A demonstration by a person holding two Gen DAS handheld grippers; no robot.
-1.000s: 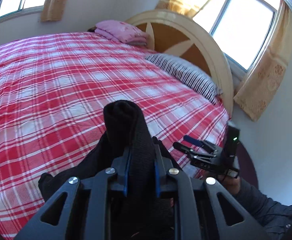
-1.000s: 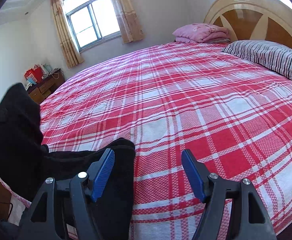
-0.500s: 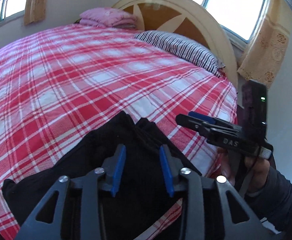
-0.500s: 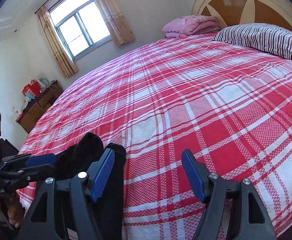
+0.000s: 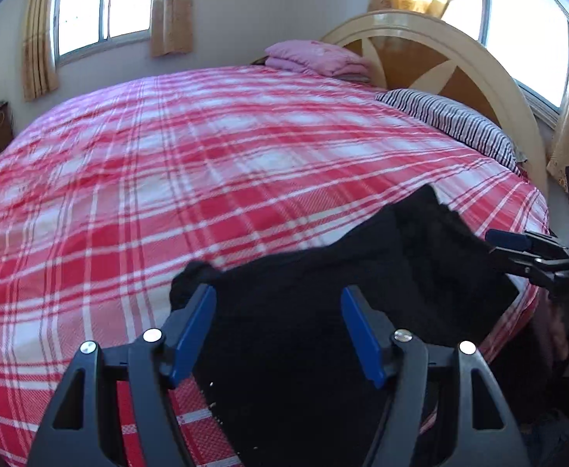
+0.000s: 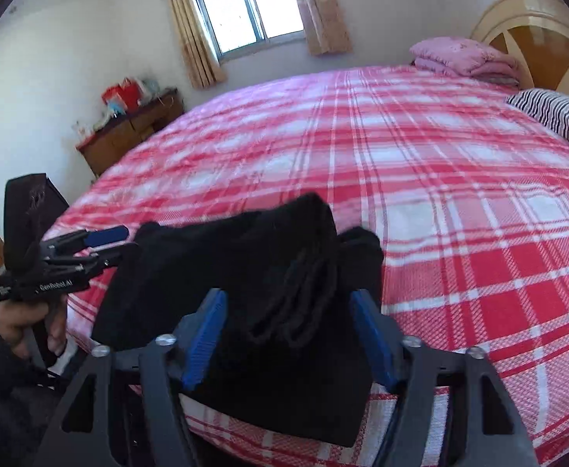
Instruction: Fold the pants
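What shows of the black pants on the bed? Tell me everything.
The black pants look like soft, matte knit, bunched into a thick folded bundle with a rumpled ridge on top. They lie at the near edge of the red plaid bed. The left gripper, whose jaws have just been opening, stands open over the cloth, not gripping. The right gripper, jaws just closing, straddles the ridge; whether its pads press the cloth is unclear.

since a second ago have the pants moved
Yes. The pants were held up in the left gripper, against the plaid bed; now they lie low on its near edge, jaws just opened.
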